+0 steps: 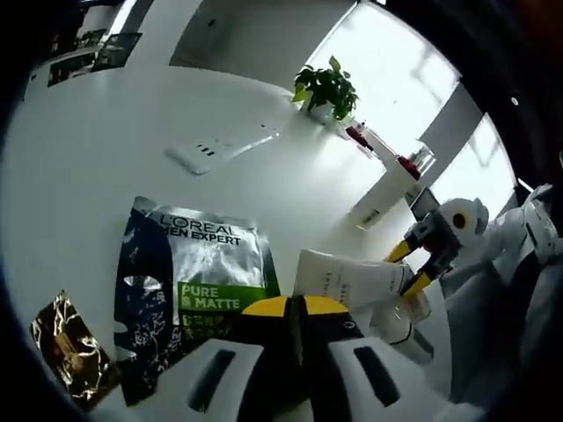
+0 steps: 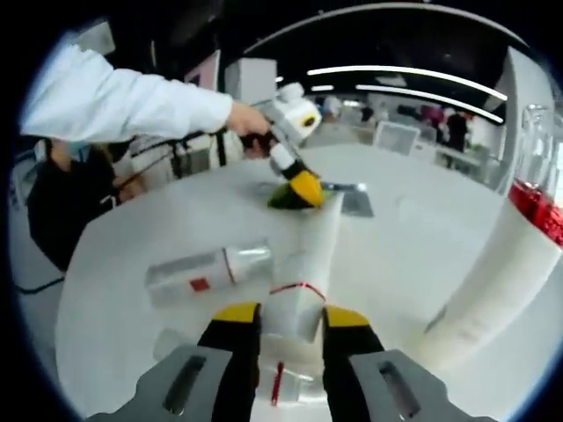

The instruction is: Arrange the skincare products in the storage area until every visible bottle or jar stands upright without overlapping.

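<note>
My right gripper is shut on a white tube that points away over the white table. In the left gripper view the same tube lies tilted, with the right gripper clamped on its end. My left gripper has its yellow jaw tips pressed together at the corner of a L'Oreal mask packet; whether it pinches the packet I cannot tell. A clear bottle with a red label lies on its side, left of the tube. The left gripper, held by a white-sleeved hand, is just beyond the tube's far end.
A gold sachet lies left of the packet. A flat white device rests further back. A potted plant and red-topped bottles stand at the table's far edge. A tall white cylinder rises close on the right.
</note>
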Action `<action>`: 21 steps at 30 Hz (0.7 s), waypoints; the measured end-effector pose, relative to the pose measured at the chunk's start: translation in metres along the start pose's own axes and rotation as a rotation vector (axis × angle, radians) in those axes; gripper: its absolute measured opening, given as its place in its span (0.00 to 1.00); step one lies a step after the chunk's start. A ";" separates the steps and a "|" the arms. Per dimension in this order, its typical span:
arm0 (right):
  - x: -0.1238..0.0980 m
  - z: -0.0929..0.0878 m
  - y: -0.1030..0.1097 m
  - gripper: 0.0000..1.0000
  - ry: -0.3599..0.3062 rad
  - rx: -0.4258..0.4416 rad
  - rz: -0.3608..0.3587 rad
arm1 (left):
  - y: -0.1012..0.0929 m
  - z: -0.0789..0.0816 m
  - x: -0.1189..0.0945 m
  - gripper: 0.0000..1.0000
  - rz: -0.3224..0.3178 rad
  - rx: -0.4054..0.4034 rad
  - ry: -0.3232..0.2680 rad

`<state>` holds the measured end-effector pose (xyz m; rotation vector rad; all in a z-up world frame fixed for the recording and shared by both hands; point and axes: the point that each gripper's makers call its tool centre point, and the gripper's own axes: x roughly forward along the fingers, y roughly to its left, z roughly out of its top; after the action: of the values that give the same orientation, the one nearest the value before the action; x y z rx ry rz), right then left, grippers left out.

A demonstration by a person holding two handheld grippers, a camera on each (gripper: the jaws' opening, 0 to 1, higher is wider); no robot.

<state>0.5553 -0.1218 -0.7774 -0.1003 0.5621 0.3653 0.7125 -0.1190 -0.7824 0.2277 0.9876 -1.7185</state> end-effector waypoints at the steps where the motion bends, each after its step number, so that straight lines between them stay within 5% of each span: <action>1: 0.000 0.001 0.000 0.20 -0.001 -0.014 0.000 | -0.003 -0.004 -0.001 0.08 0.000 -0.004 0.031; 21: -0.004 0.003 0.008 0.19 -0.049 -0.055 0.023 | -0.014 -0.012 -0.017 0.06 0.019 0.145 0.175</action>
<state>0.5508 -0.1145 -0.7730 -0.1378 0.5053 0.4043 0.7036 -0.0983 -0.7731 0.4867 0.9842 -1.7770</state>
